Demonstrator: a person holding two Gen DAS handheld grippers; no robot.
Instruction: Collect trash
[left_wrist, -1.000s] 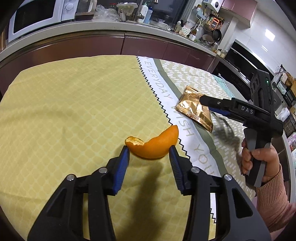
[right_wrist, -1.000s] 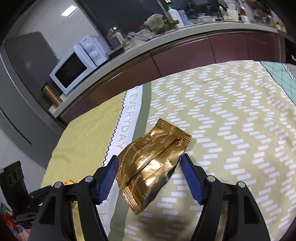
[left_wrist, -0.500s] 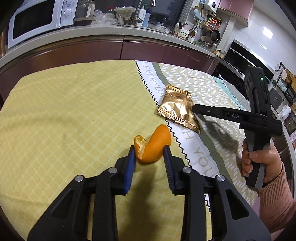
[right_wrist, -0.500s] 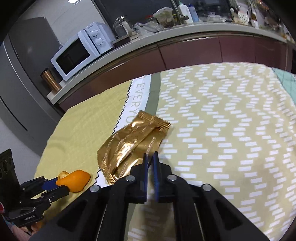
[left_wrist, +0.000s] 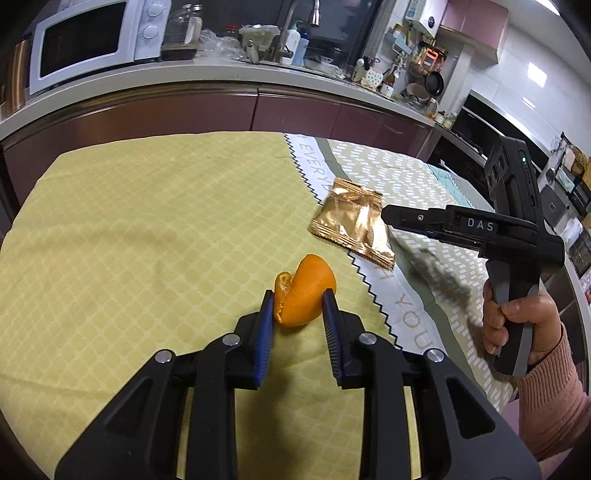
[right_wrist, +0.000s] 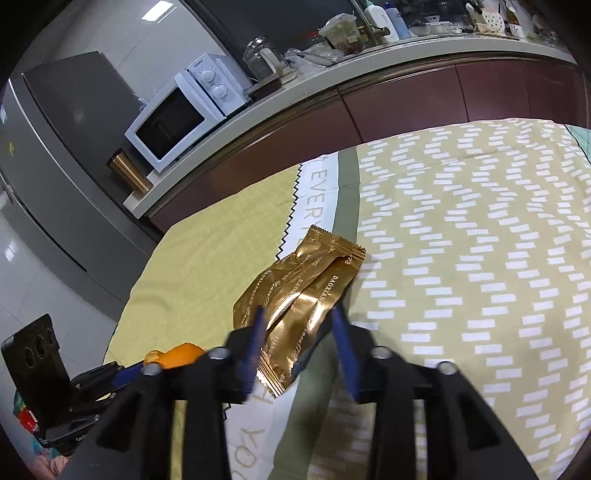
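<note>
On the yellow lattice-print half of the tablecloth (left_wrist: 147, 229), the left gripper (left_wrist: 298, 301) has its blue ribbed pads around a curl of orange peel (left_wrist: 308, 291). Its jaws are closing; the left pad touches the peel's pale torn edge and the right pad meets its rounded flank, so I judge the peel pinched, though it seems to rest on the cloth, not yet lifted. To the right, past the zigzag seam and the white band of lettering, lies the gold foil snack wrapper (right_wrist: 299, 291), crinkled, shiny, with serrated sealed ends. The right gripper (right_wrist: 298, 325) straddles the wrapper's near end with its jaws opening; motion blur makes contact hard to read, but the pads appear to stand just off the foil, so nothing is held there. The person's hand (left_wrist: 517, 317), in a pink knit sleeve, grips that tool's handle.

Neither piece has left the table and no bin shows in either view, so collecting has barely begun: both lifts and both drops remain. The peel is stiff and waxy; the foil is thin and slippery.
</note>
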